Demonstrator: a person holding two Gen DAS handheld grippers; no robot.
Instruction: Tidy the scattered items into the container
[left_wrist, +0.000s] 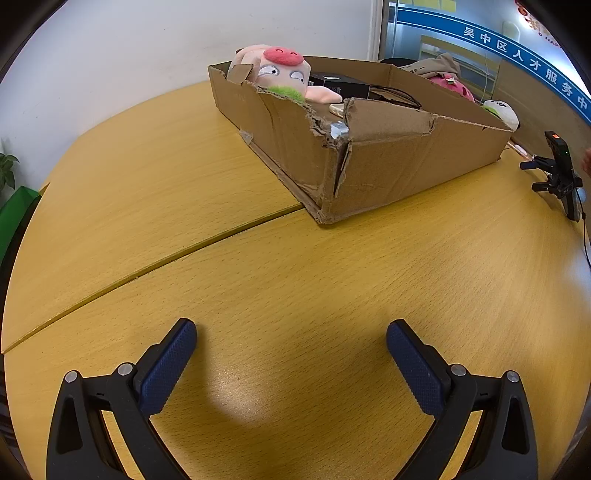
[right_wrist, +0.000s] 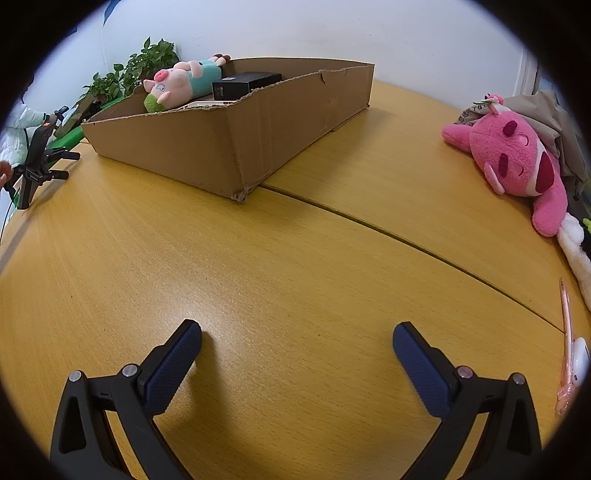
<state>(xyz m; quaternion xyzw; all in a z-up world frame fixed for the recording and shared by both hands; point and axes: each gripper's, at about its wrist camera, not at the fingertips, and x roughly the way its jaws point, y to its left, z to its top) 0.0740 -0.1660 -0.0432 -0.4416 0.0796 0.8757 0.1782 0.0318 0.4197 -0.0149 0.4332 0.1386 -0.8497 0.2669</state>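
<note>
Well ahead of spread fingers (right_wrist: 417, 363), cardboard box (right_wrist: 229, 147), pink plush (right_wrist: 517, 162) far rt

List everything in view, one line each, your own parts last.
cardboard box: one, brown, on the table, torn rim
pig toy: one, pink with teal shirt, in the box
black box: one, in the cardboard box beside the pig toy
pink plush: one, on the table, right of the box
white plush: one, table edge, beside the pink plush
pen: one, pink, table's right edge
plant: one, green, behind the box
table: one, yellow wood
left tongs: open, empty
right tongs: open, empty
</note>
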